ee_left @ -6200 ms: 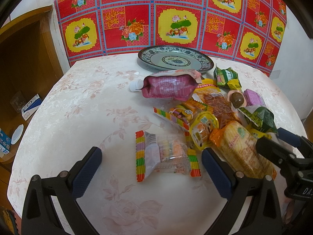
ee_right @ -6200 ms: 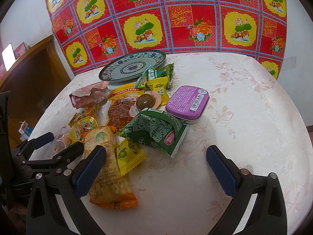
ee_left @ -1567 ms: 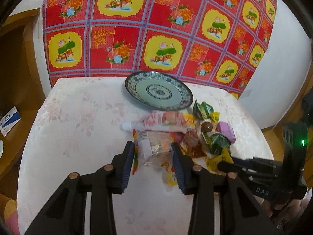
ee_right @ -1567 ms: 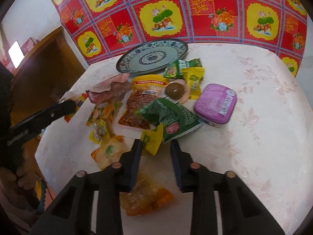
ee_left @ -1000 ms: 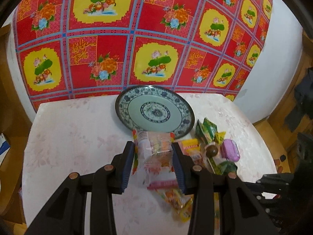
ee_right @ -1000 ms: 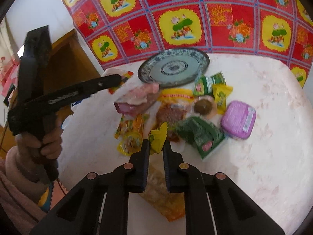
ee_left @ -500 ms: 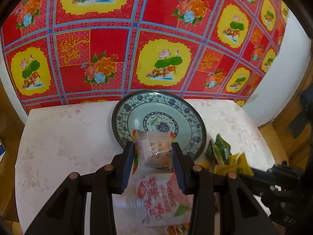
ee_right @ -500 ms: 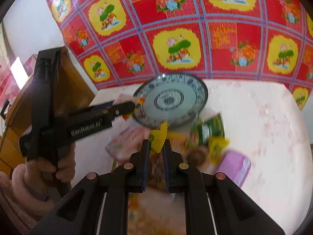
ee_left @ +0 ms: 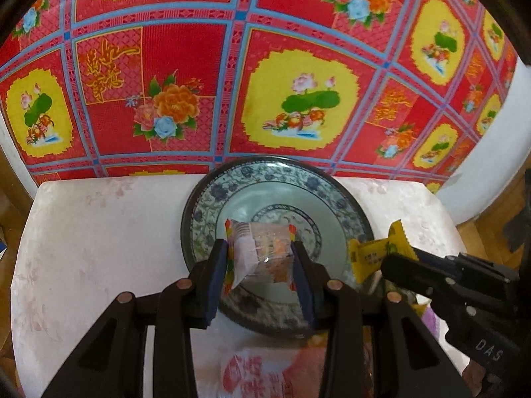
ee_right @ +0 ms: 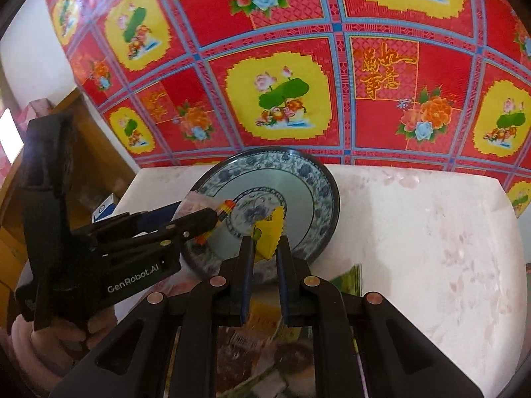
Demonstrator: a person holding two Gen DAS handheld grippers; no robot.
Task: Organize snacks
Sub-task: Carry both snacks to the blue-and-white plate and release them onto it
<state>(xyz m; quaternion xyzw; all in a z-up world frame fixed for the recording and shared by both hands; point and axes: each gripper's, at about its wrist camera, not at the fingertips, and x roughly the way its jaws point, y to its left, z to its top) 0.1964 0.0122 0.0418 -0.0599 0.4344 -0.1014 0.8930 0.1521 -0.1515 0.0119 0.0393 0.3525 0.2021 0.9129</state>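
Both carried up off the snack pile and now over the blue-patterned plate (ee_left: 335,199): left gripper (ee_left: 260,258) clamped on the clear rainbow-edged candy packet (ee_left: 262,252), right gripper (ee_right: 265,258) pinching the small yellow sachet (ee_right: 269,232). Neither let go yet, plate bare beneath. Probably release next; remaining snacks lying nearer, below the grippers.

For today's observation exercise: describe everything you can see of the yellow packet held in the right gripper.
The yellow packet is a small, glossy wrapper, plastic by its look, with zigzag-cut ends and a green fruit print beside dark lettering. The right gripper is shut on its lower part, so its upper end sticks up past the fingertips, tilted. It hangs in the air at the near right edge of the plate, touching nothing but the pads. The left view shows it beside the clear packet in the left gripper.
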